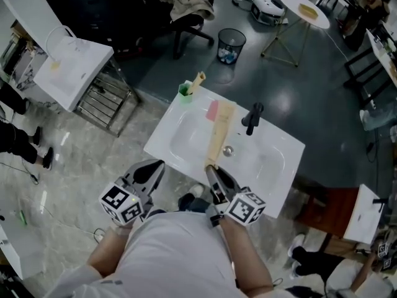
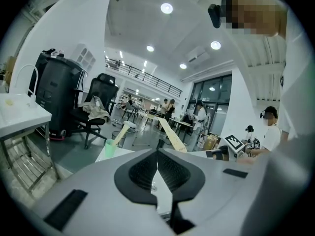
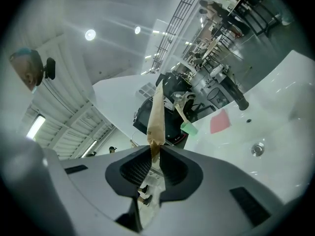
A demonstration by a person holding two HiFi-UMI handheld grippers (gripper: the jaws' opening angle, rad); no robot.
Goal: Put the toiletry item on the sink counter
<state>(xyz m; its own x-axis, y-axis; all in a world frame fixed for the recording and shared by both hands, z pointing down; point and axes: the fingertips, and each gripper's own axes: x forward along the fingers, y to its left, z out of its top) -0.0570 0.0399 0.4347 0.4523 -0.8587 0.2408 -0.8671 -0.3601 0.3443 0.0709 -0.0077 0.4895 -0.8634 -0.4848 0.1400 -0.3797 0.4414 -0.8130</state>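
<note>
Right gripper point(image 3: 154, 149) pinches the near end of the long tan packet point(image 1: 220, 135). Grip at the tip probably lets the rest reach out ahead; the packet is in the air over the sink point(image 1: 273, 166) basin, not yet on the counter. Left gripper point(image 2: 157, 154): jaws pressed together, empty, alongside. Both forearms extended, near level. Beyond: faucet point(image 1: 253, 118), pink bar point(image 1: 213, 109), green cup point(image 1: 185, 90).

One sink point(image 1: 275, 161), one black tap point(image 1: 253, 118), one green cup point(image 1: 184, 92), one long tan packet point(image 1: 220, 132) and perhaps one pink bar point(image 1: 213, 109)
</note>
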